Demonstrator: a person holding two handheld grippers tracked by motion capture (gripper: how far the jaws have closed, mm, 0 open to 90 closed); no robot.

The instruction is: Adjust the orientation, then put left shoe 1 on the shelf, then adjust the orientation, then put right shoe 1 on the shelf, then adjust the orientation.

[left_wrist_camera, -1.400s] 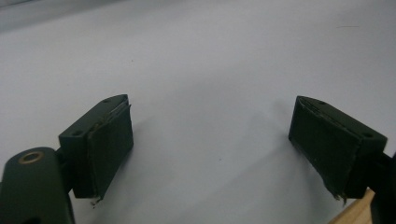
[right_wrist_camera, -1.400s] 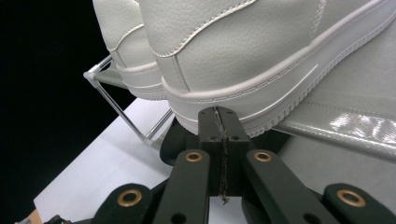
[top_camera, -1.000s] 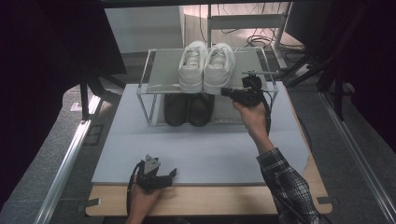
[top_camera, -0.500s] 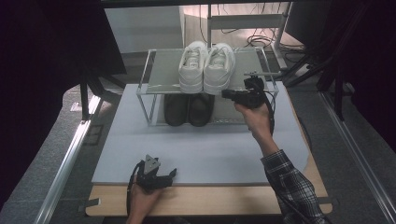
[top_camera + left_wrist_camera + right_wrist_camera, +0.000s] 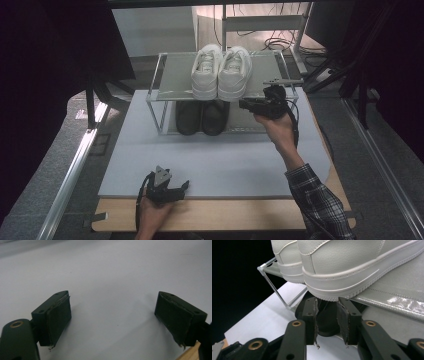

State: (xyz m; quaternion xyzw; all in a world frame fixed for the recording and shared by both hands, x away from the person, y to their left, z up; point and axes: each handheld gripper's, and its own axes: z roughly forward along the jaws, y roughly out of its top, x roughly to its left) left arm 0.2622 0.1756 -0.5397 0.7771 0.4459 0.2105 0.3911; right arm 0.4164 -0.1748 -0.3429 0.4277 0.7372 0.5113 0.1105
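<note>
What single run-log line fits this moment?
right gripper: jaws just opening, nothing between, by white shoes | left gripper: open on mat

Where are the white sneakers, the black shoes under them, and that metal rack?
White sneakers [image 5: 221, 70], high view: laces of the pair.
Black shoes [image 5: 201, 117], high view: toes, lower shelf.
Rack [image 5: 154, 87], high view: left edge of its frame.

Wooden table [image 5: 225, 217] carries a grey mat [image 5: 220, 160]; on the mat stands a two-tier shoe rack [image 5: 172, 75]; white sneakers [image 5: 221, 70] on top, black shoes [image 5: 201, 117] beneath.
</note>
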